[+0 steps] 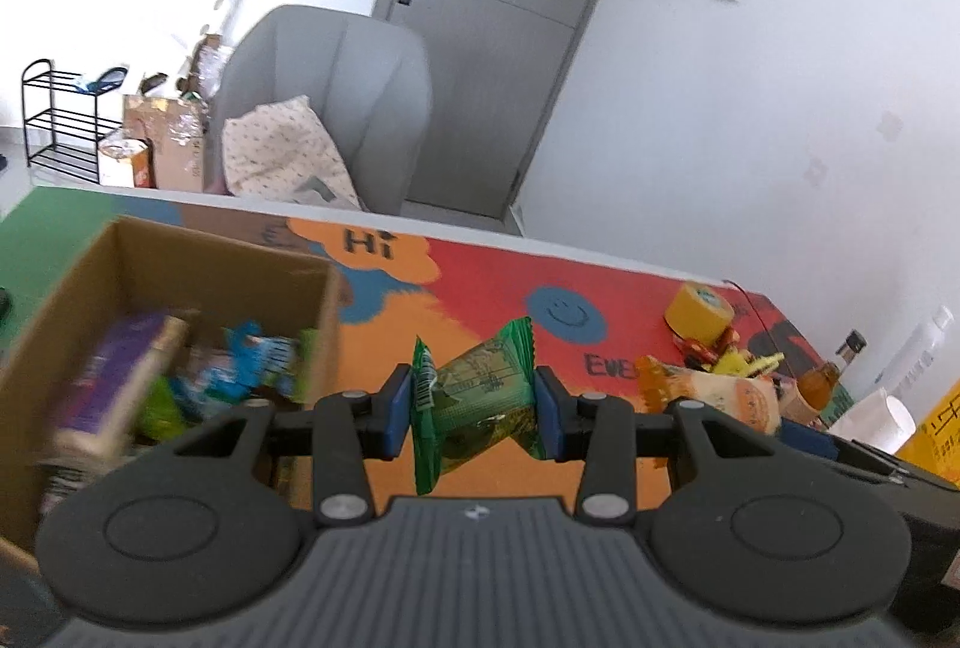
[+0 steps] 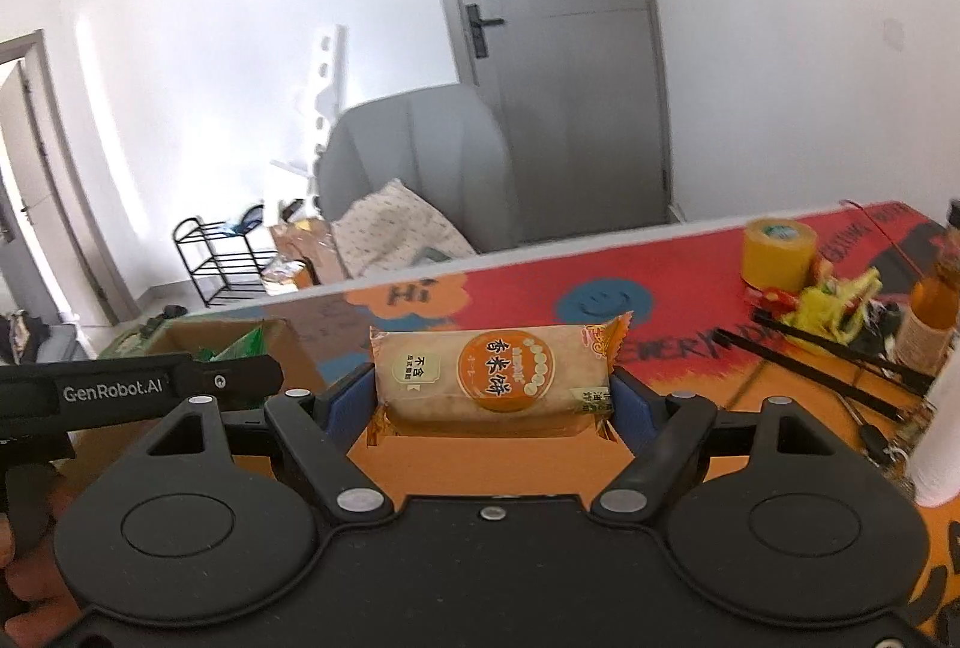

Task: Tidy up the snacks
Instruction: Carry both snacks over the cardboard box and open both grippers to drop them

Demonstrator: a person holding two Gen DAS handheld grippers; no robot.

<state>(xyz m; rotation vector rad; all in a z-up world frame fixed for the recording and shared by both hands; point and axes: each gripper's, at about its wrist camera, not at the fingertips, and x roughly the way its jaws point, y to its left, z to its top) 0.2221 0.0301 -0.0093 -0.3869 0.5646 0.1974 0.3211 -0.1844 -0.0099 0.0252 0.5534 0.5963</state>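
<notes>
Left tool [image 1: 474,411] clamped on green snack packet [image 1: 480,396], above desk [image 1: 480,282], right of cardboard box [image 1: 180,252]. Right tool [image 2: 492,399] gripping orange cake packet [image 2: 492,375] endwise. Light, crinkly, crushable; likely slippery. Grip mid-body, gently.

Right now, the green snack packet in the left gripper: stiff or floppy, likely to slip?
The green snack packet is probably soft: the left gripper pinches its middle and the wrapper creases. Its crimped ends flare past the pads, so they likely flop. The glossy film may slip.
</notes>
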